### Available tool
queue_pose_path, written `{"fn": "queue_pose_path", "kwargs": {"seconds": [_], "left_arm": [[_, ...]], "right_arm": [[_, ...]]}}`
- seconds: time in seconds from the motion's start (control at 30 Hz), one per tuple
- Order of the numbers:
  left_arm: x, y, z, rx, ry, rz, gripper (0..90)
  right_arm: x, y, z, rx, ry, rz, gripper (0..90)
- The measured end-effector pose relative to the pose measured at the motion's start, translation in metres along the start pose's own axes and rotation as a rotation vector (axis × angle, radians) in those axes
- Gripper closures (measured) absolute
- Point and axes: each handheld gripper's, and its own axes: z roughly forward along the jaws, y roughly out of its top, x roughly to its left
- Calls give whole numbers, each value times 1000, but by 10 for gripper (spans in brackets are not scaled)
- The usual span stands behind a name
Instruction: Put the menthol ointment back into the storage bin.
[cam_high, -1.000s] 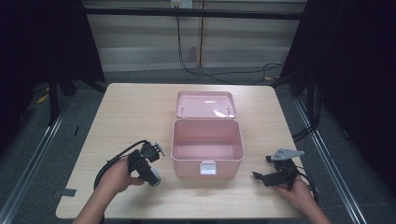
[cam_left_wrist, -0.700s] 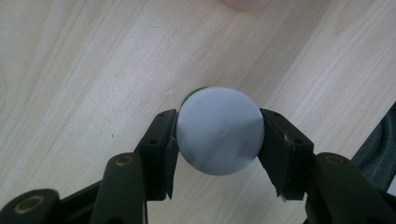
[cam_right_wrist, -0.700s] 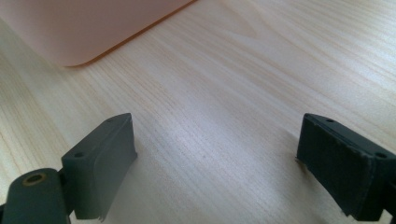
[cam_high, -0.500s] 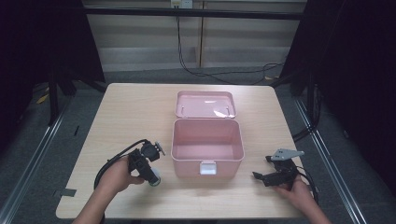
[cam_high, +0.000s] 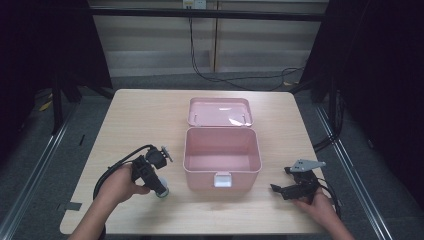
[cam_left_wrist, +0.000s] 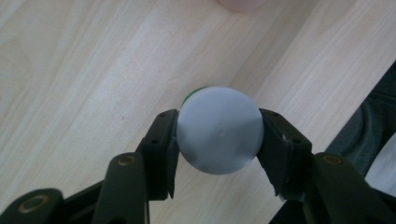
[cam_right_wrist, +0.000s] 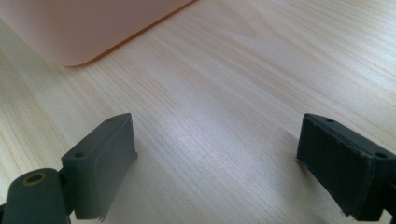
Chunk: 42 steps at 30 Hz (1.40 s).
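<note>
A small round container with a pale grey cap (cam_left_wrist: 219, 133) and a green body stands on the wooden table (cam_high: 140, 120), left of the pink box. My left gripper (cam_left_wrist: 218, 140) points down over it, and both pads press the cap's sides. In the high view the same left gripper (cam_high: 160, 189) is held by a hand at the table's front left, with the container (cam_high: 163, 193) under its tips. My right gripper (cam_high: 284, 189) lies low at the front right with its jaws wide apart; in its own view the right gripper (cam_right_wrist: 217, 158) has only bare wood between the pads.
An open pink box (cam_high: 222, 172) sits mid-table with its latch toward the front edge, and its lid (cam_high: 220, 111) lies flat behind it. A corner of the box (cam_right_wrist: 84, 28) shows ahead of the right gripper. Cables trail from both grippers. Dark floor and rails surround the table.
</note>
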Motion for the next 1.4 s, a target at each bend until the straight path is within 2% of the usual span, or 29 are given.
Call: {"fn": "queue_pose_path", "kwargs": {"seconds": [0.33, 0.5, 0.6, 0.73, 1.07, 1.4], "left_arm": [[-2, 12, -25, 12, 4, -1, 505], [-2, 19, -37, 13, -1, -17, 506], [-3, 22, -46, 16, 10, -13, 506], [-4, 27, -58, 23, 3, -9, 506], [-1, 41, -89, 2, 21, -19, 506], [0, 62, -101, -11, 30, -39, 506]], "right_arm": [[0, 0, 0, 0, 0, 0, 107], [0, 0, 0, 0, 0, 0, 107], [0, 0, 0, 0, 0, 0, 107], [0, 0, 0, -1, 0, 2, 107], [0, 0, 0, -2, -1, 0, 107], [0, 0, 0, -2, -1, -1, 107]]}}
